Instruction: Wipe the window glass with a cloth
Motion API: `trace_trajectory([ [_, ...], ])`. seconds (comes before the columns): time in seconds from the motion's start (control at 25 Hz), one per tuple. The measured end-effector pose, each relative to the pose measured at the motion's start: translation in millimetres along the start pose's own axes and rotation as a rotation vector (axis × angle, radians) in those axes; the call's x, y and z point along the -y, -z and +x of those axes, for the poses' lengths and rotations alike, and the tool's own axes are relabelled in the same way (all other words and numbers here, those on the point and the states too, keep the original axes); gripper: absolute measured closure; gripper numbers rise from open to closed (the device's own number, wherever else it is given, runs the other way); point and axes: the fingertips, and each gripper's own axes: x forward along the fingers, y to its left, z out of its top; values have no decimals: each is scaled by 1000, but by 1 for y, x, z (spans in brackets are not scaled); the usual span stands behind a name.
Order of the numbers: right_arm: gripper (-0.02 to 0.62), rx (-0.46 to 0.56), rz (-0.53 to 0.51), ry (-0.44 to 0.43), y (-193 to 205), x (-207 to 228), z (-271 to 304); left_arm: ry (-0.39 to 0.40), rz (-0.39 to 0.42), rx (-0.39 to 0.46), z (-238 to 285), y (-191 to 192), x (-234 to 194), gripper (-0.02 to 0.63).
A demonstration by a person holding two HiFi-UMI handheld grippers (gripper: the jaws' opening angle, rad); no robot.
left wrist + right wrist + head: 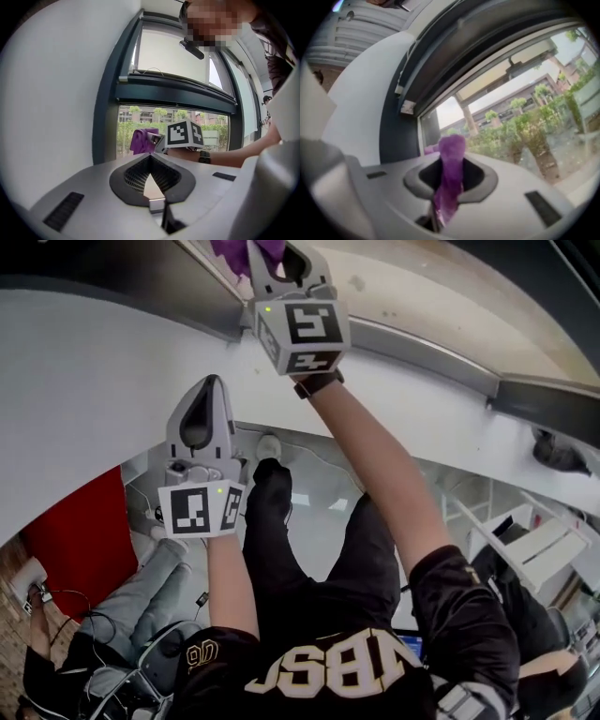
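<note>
A purple cloth [236,251] is pinched in my right gripper [272,261], which is raised to the dark window frame [422,345] at the top of the head view. In the right gripper view the cloth [451,168] stands up between the shut jaws of the right gripper [451,157], close to the window glass [525,126] near its left edge. My left gripper [210,382] is lower and nearer, shut with nothing in it. From the left gripper [150,158] I see the cloth [140,140] and the right gripper [152,137] in front of the glass [140,117].
A white wall [56,93] borders the window on the left. A dark crossbar [178,91] splits the lower pane from an upper pane [168,51]. Below, a seated person [141,601], a red panel [75,540] and white furniture [534,549] show.
</note>
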Motion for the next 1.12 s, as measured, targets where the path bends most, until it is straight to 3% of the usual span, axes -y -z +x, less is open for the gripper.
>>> trace_trajectory([
  [0.36,522,45,-37,320,-58,236,-186,205,-66,7,61,24,183,588],
  [0.52,522,55,-50,516,-84,346,-284,304,-88,16,74,31,275,588],
  [0.72,522,80,-30,781,-102,449,-376,355,-93,26,82,35,329,588],
  [0.84,522,102,10,909,-106,483,-411,342,-90,23,78,36,327,588],
  [0.96,522,111,30,962,-106,490,-423,314,-88,20,71,34,306,588],
  [1.04,522,105,38,926,-101,470,-409,290,-86,18,66,31,284,588],
  [1.12,521,85,37,816,-89,425,-370,256,-81,17,59,26,254,588],
])
